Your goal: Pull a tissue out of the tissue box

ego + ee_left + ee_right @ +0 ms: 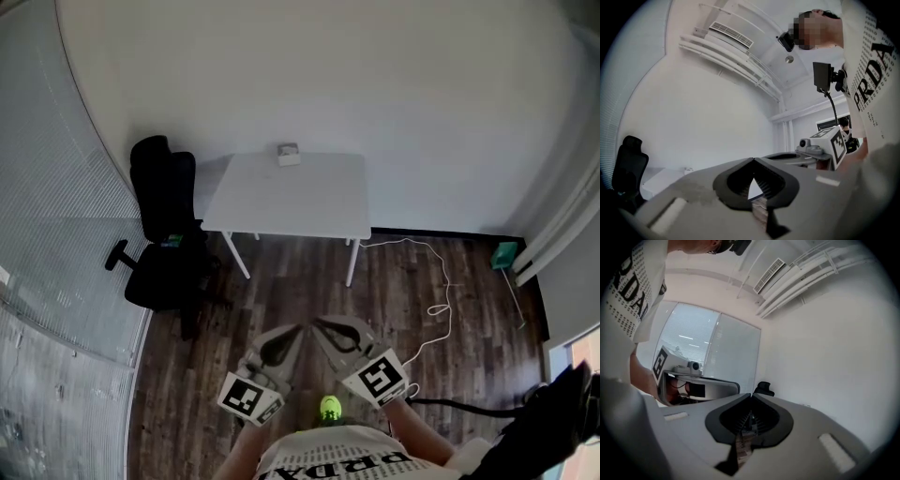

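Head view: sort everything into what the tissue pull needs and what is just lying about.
Job: tissue box on the white table; left gripper; right gripper, both shut, empty.
Lying about: black office chair; white cable; small teal object.

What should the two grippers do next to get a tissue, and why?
Probably move closer to the white table: the tissue box sits at its far edge, well beyond reach. The left gripper and right gripper are both shut and empty, held close to the person's body.
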`<move>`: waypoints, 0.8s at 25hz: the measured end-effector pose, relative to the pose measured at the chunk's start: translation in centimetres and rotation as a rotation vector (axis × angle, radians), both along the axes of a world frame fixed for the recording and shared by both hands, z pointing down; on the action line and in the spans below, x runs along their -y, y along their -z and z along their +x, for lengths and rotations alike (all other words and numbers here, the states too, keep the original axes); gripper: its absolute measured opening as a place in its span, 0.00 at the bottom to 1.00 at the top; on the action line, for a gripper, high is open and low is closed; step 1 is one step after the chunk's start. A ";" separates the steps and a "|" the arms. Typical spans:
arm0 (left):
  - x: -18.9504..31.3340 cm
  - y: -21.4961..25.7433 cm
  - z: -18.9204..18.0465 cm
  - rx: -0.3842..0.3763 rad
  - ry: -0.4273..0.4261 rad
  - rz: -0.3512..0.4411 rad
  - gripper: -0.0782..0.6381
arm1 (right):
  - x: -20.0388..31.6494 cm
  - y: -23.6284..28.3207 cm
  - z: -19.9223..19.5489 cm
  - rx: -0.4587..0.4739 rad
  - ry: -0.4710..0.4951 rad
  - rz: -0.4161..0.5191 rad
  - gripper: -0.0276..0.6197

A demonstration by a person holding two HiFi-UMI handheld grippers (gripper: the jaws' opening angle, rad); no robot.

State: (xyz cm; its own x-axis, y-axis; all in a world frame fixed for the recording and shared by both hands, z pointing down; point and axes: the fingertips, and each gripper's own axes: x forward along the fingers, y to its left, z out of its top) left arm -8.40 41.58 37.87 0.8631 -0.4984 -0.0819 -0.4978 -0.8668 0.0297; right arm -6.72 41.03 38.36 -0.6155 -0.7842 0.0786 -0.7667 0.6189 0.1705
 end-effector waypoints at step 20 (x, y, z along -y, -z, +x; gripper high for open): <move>6.5 -1.4 4.1 -0.024 0.048 -0.025 0.10 | 6.5 -1.2 3.9 0.017 0.049 -0.022 0.05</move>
